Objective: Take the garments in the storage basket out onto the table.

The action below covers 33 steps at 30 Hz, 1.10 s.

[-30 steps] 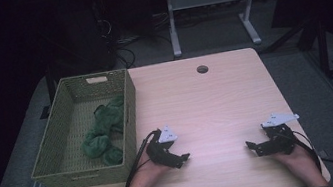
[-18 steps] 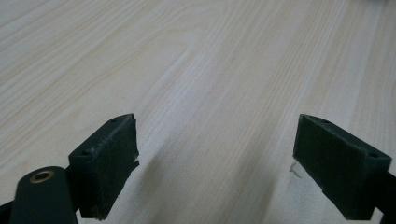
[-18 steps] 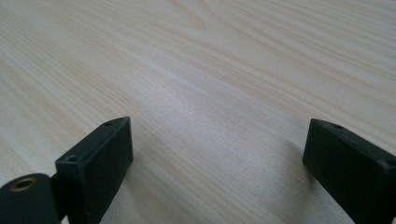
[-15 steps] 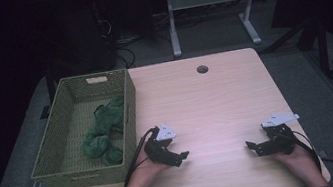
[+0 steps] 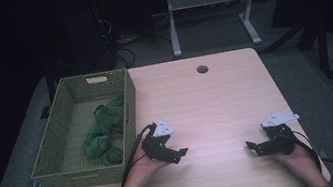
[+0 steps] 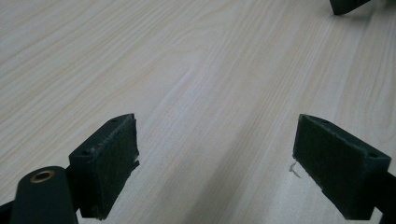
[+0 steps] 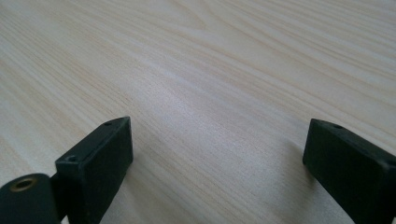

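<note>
Jaws of both the left gripper [image 5: 180, 152] and right gripper [image 5: 250, 146] gape empty over bare bench [image 5: 216, 101], so reaching carelessly for the green cloth [image 5: 102, 134] risks snagging the basket [image 5: 129, 109] wall.

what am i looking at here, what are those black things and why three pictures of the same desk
A person sits at a wooden table and holds a tool in each hand: a hand-held gripper with two black jaws.

The high view looks down from above. The left hand-held gripper shows at its left, the right hand-held gripper at its right. The other two pictures come from small cameras riding on each tool, looking along its jaws at the wood.

Both sets of jaws stand wide apart and hold nothing; bare table shows between them.

A woven basket stands on the table's left side, with a green cloth crumpled inside. Near the far edge is a small round hole.
</note>
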Motion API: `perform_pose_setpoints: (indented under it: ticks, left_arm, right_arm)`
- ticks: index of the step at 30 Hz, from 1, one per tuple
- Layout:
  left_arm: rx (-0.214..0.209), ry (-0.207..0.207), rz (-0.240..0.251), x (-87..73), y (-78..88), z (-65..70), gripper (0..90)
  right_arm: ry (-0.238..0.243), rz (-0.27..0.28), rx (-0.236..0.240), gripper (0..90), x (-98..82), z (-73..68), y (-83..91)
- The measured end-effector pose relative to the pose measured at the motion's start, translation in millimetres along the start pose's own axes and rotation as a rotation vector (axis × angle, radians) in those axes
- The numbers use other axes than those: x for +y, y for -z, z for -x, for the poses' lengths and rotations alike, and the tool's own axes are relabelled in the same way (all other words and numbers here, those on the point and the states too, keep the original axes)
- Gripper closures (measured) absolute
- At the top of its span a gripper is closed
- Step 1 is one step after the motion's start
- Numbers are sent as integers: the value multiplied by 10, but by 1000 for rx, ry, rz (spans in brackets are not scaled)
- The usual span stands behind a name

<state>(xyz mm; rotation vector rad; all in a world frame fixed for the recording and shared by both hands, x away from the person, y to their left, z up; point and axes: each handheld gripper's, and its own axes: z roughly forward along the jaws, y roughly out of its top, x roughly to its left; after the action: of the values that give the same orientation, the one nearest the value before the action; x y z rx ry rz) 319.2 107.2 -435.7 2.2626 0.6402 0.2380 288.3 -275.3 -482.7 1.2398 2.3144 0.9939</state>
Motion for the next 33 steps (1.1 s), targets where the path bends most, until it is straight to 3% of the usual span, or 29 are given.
perform_pose_setpoints:
  ticks: [10, 21, 29, 30, 33]
  left_arm:
    - [-18, 14, 20, 114, 123, -24, 134]
    - [-23, 5, 11, 235, 214, -27, 135]
    - [-56, 0, 13, 314, 284, -56, 136]
    - [-51, -20, 1, 353, 302, -70, 136]
    - [-61, -13, 19, 407, 332, -90, 136]
  right_arm:
    - [0, 0, 0, 80, 0, 0, 0]
    - [0, 0, -1, 80, 0, -1, 0]
    - [0, 0, -1, 80, 0, -1, 0]
    - [-3, -1, 2, 79, -1, -2, 3]
    - [1, 0, 2, 79, -2, 3, 2]
